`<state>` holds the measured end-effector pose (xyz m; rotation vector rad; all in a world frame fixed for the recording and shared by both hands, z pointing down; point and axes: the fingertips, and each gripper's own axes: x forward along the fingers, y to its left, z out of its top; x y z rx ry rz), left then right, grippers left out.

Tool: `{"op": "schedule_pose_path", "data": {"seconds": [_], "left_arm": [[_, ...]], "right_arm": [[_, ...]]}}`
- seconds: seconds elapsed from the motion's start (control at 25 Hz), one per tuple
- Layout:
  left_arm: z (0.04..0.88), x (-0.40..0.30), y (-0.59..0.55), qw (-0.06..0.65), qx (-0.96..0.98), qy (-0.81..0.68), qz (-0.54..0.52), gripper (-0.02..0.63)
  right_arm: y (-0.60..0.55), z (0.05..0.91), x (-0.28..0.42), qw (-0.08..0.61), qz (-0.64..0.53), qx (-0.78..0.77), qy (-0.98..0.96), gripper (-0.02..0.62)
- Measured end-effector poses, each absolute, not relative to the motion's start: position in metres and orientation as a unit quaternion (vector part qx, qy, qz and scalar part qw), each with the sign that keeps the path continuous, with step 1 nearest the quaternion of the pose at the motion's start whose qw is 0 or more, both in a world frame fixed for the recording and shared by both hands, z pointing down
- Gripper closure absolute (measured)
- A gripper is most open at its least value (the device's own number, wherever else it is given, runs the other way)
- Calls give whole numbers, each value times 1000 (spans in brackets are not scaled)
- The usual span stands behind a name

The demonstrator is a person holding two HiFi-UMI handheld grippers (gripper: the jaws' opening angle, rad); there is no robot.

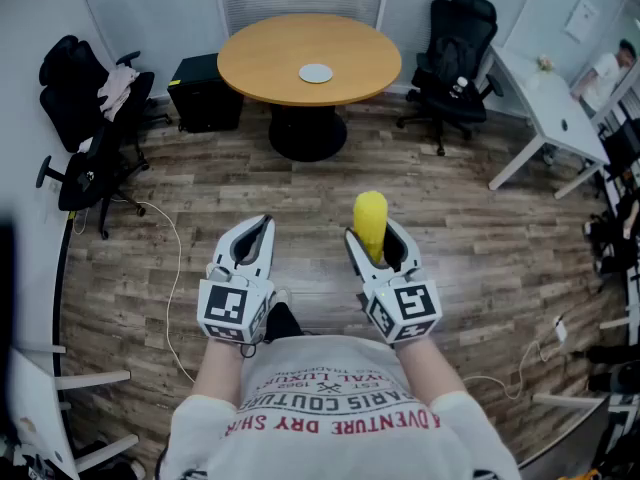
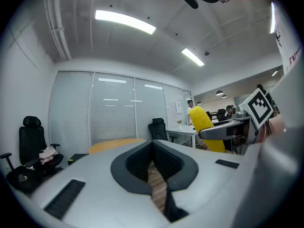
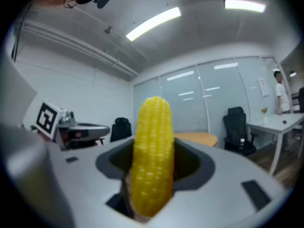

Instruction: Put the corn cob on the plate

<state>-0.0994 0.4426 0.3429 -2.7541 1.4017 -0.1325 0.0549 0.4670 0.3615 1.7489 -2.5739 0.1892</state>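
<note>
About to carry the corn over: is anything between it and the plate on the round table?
Nothing visible. The corn cob is clamped in the right claw; only wood floor lies before the round table, and the plate sits alone on it. Office chairs stand off to both sides.

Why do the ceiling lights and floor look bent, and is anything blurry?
Wide-angle lenses bend straight lines. Head view: the wooden floor bows and the corners darken. Left gripper view: the ceiling lights curve and glare. Right gripper view: the corn cob, close to the lens, looks slightly soft.
</note>
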Motion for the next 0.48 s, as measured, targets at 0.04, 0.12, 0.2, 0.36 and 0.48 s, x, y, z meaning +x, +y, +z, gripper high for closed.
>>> {"op": "schedule_pose_path", "data": {"seconds": [0.04, 0.12, 0.2, 0.36, 0.48], "left_arm": [[343, -99, 443, 24, -890, 453, -43, 574], [342, -100, 443, 25, -890, 454, -42, 574], [343, -102, 442, 24, -889, 455, -40, 574], [349, -106, 439, 17, -888, 457, -40, 574], [358, -107, 438, 11, -889, 455, -46, 574]], "right_arm": [[467, 362, 55, 12, 62, 561, -825, 331], [466, 362, 56, 13, 63, 562, -825, 331], [465, 364, 54, 14, 63, 560, -826, 331], [463, 368, 52, 17, 66, 554, -830, 331], [460, 372, 53, 18, 73, 548, -833, 331]]}}
